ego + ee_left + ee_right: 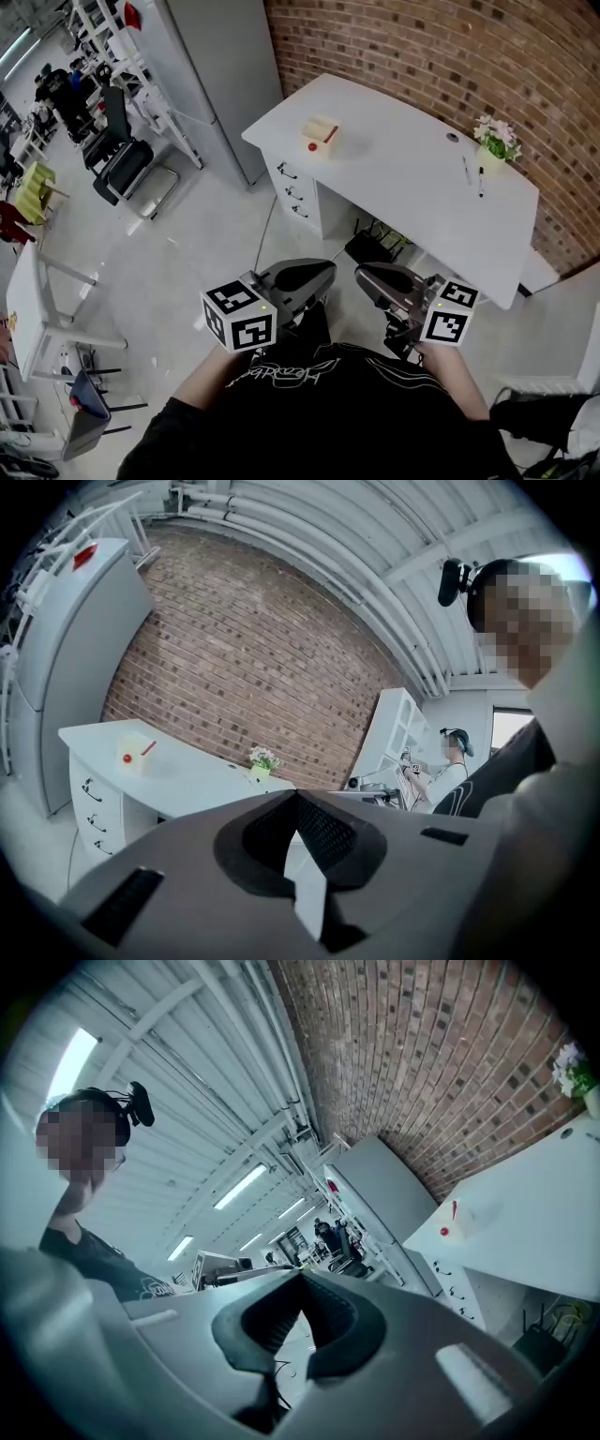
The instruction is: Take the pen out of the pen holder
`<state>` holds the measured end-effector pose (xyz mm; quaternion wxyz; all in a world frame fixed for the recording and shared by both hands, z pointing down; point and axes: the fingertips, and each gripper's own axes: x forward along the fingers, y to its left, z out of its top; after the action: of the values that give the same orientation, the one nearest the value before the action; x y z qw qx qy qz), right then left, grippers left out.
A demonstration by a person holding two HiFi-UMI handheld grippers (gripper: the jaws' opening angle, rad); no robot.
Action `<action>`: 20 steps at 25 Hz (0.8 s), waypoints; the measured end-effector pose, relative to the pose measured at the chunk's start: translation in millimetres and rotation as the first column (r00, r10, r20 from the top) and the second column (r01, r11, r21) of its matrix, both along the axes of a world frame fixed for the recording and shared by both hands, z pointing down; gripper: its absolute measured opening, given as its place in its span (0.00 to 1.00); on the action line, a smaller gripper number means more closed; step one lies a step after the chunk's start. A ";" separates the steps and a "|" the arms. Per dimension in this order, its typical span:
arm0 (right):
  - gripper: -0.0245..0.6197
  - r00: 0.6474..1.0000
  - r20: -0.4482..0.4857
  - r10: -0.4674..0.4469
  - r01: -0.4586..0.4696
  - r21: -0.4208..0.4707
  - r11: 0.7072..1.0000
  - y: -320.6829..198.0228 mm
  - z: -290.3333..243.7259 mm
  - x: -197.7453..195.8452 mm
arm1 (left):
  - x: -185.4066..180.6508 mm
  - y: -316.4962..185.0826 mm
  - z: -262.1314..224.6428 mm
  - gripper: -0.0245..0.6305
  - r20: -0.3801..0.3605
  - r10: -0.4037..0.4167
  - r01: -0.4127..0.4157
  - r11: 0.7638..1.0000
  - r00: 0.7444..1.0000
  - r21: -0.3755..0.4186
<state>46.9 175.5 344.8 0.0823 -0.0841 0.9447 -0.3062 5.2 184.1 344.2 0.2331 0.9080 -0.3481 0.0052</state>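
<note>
A cream pen holder (321, 136) stands on the far left part of a white desk (403, 187), with a red pen (330, 134) sticking out of it. Two loose pens (473, 175) lie near the desk's right end. My left gripper (319, 275) and right gripper (370, 277) are held close to my body over the floor, well short of the desk, both shut and holding nothing. The left gripper (296, 794) faces the desk, with the pen holder (136, 755) small at the left of its view. The right gripper (302, 1277) tilts upward, and the pen holder (459, 1224) lies far to its right.
A potted flower (497, 141) stands at the desk's right end against the brick wall (422, 56). A grey cabinet (220, 56) is left of the desk. Black office chairs (127, 164) and a white table (28, 300) are at the left. Another person (450, 761) stands far right.
</note>
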 end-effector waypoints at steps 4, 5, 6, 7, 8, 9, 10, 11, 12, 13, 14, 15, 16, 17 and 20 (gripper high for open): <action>0.04 1.000 0.008 0.017 -0.017 -0.012 1.000 -26.4 0.9 -3.3 | -4.5 -24.8 4.8 0.04 -0.012 0.014 -0.014 1.000 1.000 -0.025; 0.04 1.000 0.009 0.021 -0.021 -0.014 1.000 -33.8 1.6 -4.1 | -5.3 -32.3 5.8 0.04 -0.013 0.017 -0.017 0.999 1.000 -0.029; 0.04 1.000 0.009 0.026 -0.026 -0.016 1.000 -41.1 2.8 -4.8 | -5.9 -40.0 7.2 0.04 -0.013 0.020 -0.021 0.999 1.000 -0.031; 0.04 1.000 0.009 0.030 -0.030 -0.019 0.999 -48.2 4.4 -5.6 | -6.5 -47.8 8.7 0.04 -0.011 0.024 -0.025 0.999 1.000 -0.033; 0.04 0.999 0.008 0.035 -0.035 -0.023 0.999 -55.6 6.4 -6.6 | -7.3 -55.7 10.2 0.04 -0.008 0.029 -0.029 0.999 1.000 -0.034; 0.04 0.999 0.006 0.040 -0.040 -0.028 0.999 -63.4 8.3 -7.6 | -8.5 -64.2 11.7 0.04 -0.006 0.032 -0.032 0.999 0.999 -0.036; 0.04 0.999 0.005 0.045 -0.045 -0.032 0.998 -71.8 9.9 -8.6 | -9.8 -73.1 13.1 0.04 -0.004 0.035 -0.036 0.999 0.999 -0.039; 0.04 0.999 0.004 0.051 -0.051 -0.037 0.998 -80.9 11.0 -9.6 | -11.0 -82.5 14.2 0.04 -0.002 0.039 -0.039 0.998 0.999 -0.042; 0.04 0.998 0.004 0.057 -0.057 -0.042 0.998 -90.3 11.5 -10.7 | -12.4 -91.9 15.1 0.04 -0.001 0.042 -0.042 0.998 0.999 -0.047; 0.04 0.998 0.005 0.062 -0.062 -0.046 0.997 -99.8 11.3 -12.3 | -14.1 -101.5 15.6 0.04 0.001 0.047 -0.046 0.998 0.999 -0.051; 0.04 0.998 0.006 0.067 -0.067 -0.049 0.997 -109.4 10.7 -14.6 | -16.1 -111.1 15.7 0.04 0.004 0.052 -0.051 0.997 0.999 -0.056; 0.04 0.997 0.008 0.071 -0.071 -0.052 0.996 -118.9 9.9 -17.4 | -18.5 -120.8 15.4 0.04 0.006 0.057 -0.056 0.997 0.998 -0.060; 0.04 0.997 0.010 0.076 -0.075 -0.056 0.996 -128.4 9.1 -20.6 | -21.2 -130.5 14.9 0.04 0.008 0.062 -0.061 0.996 0.998 -0.065; 0.04 0.997 0.012 0.079 -0.078 -0.060 0.995 -138.1 8.3 -23.8 | -23.9 -140.6 14.4 0.04 0.009 0.066 -0.066 0.995 0.998 -0.069; 0.04 0.996 0.013 0.086 -0.085 -0.069 0.994 -166.8 7.5 -32.1 | -31.0 -171.0 14.4 0.04 0.013 0.078 -0.077 0.994 0.997 -0.080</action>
<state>14.8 8.7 352.2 0.1001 -0.1248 0.9284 -0.3353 -25.8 13.1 358.6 0.2657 0.9107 -0.3142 0.0355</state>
